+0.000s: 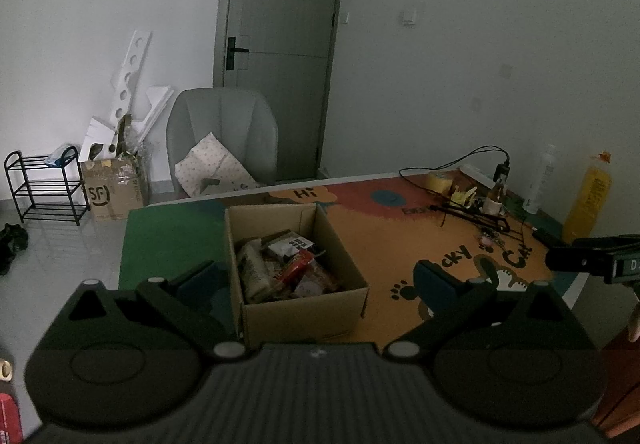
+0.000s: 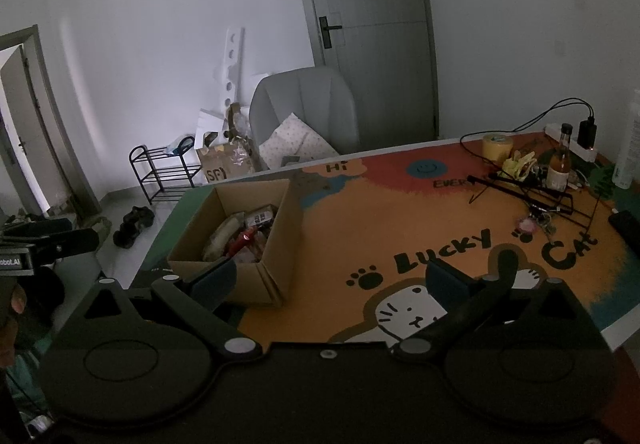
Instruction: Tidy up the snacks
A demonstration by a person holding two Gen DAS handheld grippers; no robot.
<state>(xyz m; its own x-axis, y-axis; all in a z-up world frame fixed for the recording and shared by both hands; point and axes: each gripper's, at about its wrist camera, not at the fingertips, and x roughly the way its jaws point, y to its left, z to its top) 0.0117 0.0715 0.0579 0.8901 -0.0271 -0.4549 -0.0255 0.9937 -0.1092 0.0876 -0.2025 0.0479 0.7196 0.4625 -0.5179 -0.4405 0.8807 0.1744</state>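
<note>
- Sitting near the green left edge of the table mat (image 2: 328,240), the cardboard box (image 1: 304,308) holds the snack packets (image 1: 280,268); bare orange mat spreads to its right.
- Left gripper (image 1: 316,276) is spread wide, empty, straddling the box.
- Right gripper (image 2: 332,276) is spread wide, empty, right of the box.

Left wrist cam is looking down along its own fingers from just above the near table edge, facing the open cardboard box (image 1: 296,268) close ahead w/ the grey door (image 1: 280,44) beyond. Right wrist cam is sitting further right, facing the same way over the cat-print table mat (image 2: 400,228), box (image 2: 240,236) off to its left. Both are sharing box, mat, grey chair (image 1: 222,132) & door.
</note>
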